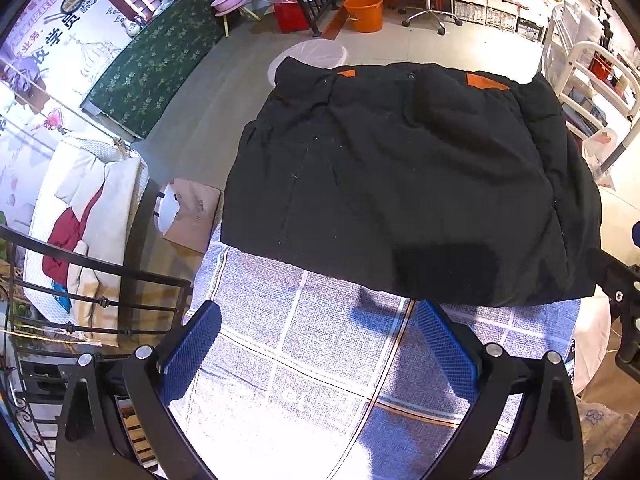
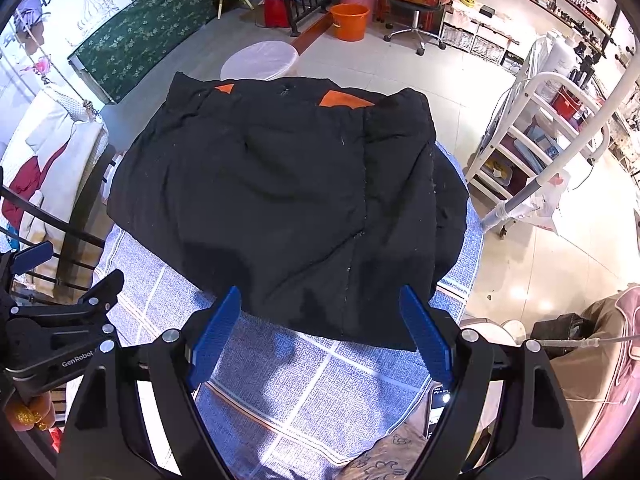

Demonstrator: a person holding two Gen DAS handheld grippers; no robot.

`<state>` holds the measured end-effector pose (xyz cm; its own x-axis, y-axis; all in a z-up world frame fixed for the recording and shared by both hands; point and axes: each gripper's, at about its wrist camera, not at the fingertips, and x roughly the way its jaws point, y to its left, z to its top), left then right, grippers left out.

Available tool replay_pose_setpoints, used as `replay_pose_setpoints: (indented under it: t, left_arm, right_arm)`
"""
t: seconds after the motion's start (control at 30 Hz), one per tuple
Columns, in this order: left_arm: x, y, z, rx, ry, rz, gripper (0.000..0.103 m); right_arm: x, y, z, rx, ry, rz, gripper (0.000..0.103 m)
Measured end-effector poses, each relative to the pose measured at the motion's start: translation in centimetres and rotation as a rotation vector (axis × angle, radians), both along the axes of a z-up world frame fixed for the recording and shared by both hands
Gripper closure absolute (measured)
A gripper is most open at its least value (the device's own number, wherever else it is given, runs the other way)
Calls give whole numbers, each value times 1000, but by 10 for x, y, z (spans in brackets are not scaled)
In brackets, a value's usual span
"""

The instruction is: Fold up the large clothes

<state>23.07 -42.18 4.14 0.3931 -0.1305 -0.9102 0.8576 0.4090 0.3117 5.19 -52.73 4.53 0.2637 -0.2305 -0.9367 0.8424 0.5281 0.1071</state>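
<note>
A black padded jacket (image 1: 412, 184) with orange patches lies folded into a rough square on a table under a blue checked cloth (image 1: 304, 360). My left gripper (image 1: 320, 312) hovers open over the bare cloth just short of the jacket's near edge, nothing between its blue pads. The right wrist view shows the same jacket (image 2: 280, 208) on the cloth (image 2: 288, 392). My right gripper (image 2: 320, 300) stands open above the jacket's near hem, its pads apart and touching nothing. The left gripper's body (image 2: 60, 344) shows at that view's left edge.
A black iron railing (image 1: 92, 280) runs along the left of the table. A white round stool (image 2: 260, 58) stands beyond the jacket. A white metal rack (image 2: 536, 140) is to the right. An orange bucket (image 2: 349, 21) and an office chair sit far back.
</note>
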Motion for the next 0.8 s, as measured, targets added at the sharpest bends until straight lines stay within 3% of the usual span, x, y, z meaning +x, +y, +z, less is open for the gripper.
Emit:
replay_pose_setpoints:
  t: [0.8]
  left_arm:
    - [-8, -4, -3, 30, -16, -30, 6]
  right_arm:
    - [1, 1, 0, -3, 2, 2, 22]
